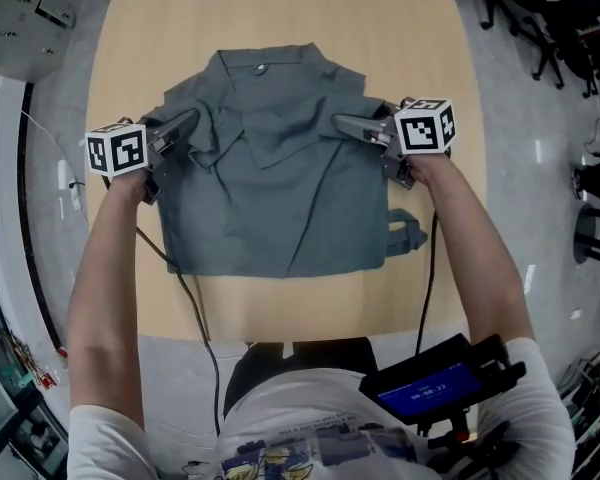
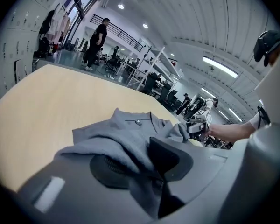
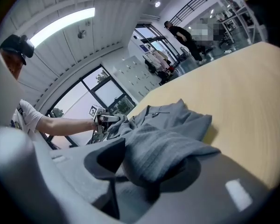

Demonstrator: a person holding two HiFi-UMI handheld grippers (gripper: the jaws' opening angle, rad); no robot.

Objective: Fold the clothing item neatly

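Wood-toned table point(image 1: 120, 268) carried a grey shirt point(image 1: 280, 198), spread near its middle with the collar toward the far edge. At the left, the left gripper point(image 1: 187, 126) lay low over the garment's left shoulder, pointing inward. Its jaws stood apart, unclenched, and a fold of the grey cloth lay slack between them, draped over one pad and not pinched. The shoulder fabric there was turned in toward the chest and bunched into creases.

In the middle, the collar button point(image 1: 261, 67) faced up. The lower body of the shirt lay mostly flat, its hem nearest the person.

At the right, the right gripper point(image 1: 342, 122) sat over the right shoulder, also pointing inward, opposite the left one. Its jaws were likewise unclenched and stood apart, with a thick fold of cloth resting across one of them and nothing squeezed. Further right and nearer the person, a sleeve point(image 1: 404, 234) stuck out past the shirt's side edge onto the bare tabletop.
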